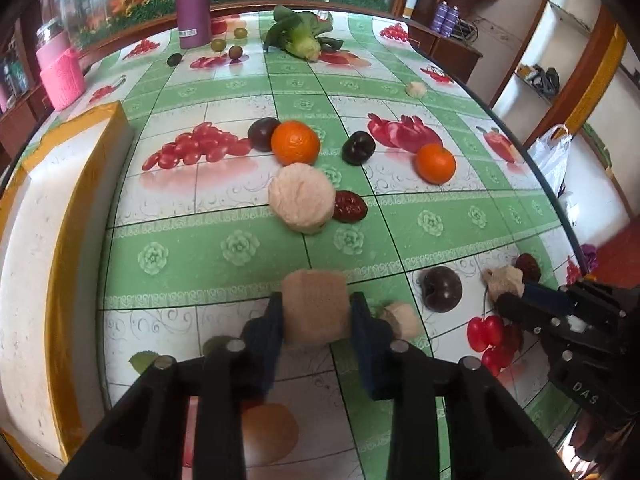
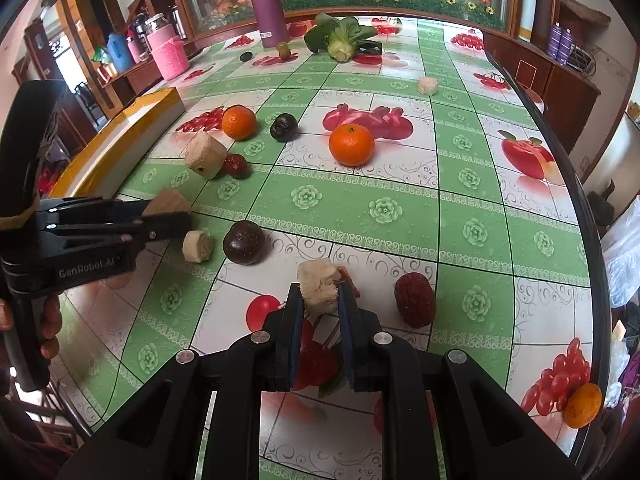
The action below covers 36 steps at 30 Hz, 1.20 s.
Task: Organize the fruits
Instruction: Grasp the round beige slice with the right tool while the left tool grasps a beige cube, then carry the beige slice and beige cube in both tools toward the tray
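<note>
My left gripper point(image 1: 316, 300) is shut on a tan, blocky cane piece point(image 1: 314, 312) just above the tablecloth; the right wrist view shows it from the side point(image 2: 170, 210). My right gripper point(image 2: 319, 296) is shut on a smaller pale cane piece point(image 2: 317, 285), and it appears at the right edge of the left wrist view point(image 1: 506, 294). Loose on the table lie two oranges point(image 1: 295, 142) point(image 1: 435, 162), dark plums point(image 1: 442, 289) point(image 1: 358, 147), a red date point(image 1: 350, 206), a large pale chunk point(image 1: 301, 197) and a small one point(image 1: 400, 318).
A white foam box with yellow tape point(image 1: 60, 200) runs along the left side. At the back stand a purple bottle point(image 1: 193, 4), leafy greens point(image 1: 300, 36) and a pink jar point(image 1: 60, 76). Another date point(image 2: 414, 299) and an orange near the table edge point(image 2: 583, 406) lie to the right.
</note>
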Each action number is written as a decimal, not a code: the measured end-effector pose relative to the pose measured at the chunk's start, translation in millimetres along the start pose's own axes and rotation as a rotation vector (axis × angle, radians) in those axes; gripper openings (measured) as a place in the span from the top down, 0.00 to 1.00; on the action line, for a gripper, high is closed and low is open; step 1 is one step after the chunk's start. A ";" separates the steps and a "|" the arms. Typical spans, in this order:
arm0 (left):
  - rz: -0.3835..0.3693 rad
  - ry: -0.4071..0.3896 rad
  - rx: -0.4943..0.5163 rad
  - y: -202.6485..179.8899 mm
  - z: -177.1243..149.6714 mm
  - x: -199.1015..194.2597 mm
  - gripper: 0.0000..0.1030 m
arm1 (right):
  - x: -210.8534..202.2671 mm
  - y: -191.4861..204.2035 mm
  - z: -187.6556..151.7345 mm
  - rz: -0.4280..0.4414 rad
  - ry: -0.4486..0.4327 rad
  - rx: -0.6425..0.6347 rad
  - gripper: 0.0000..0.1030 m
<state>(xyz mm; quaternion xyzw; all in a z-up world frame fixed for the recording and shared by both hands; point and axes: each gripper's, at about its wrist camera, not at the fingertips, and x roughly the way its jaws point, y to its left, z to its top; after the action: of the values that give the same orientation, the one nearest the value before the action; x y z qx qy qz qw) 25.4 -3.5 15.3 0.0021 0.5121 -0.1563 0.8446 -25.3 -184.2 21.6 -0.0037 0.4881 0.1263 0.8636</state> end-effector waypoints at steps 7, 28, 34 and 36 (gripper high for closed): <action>-0.054 0.006 -0.019 1.6 -11.9 -12.6 0.66 | -4.0 0.5 -1.8 0.000 -0.004 0.014 0.84; -0.144 0.016 -0.038 10.5 -37.1 -26.8 0.66 | -9.0 11.2 2.7 -0.016 -0.028 0.026 0.84; -0.162 0.016 -0.044 13.7 -39.6 -30.0 0.66 | -16.5 16.6 1.4 -0.036 -0.012 0.009 0.84; -0.171 0.026 -0.045 13.5 -42.2 -28.6 0.66 | -10.3 15.8 0.9 -0.025 0.011 0.021 0.83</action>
<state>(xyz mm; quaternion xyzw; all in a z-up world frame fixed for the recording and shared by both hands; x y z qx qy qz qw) -19.7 23.8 17.9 -0.0583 0.5247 -0.2163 0.8213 -33.1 -170.9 32.6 -0.0015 0.4939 0.1105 0.8625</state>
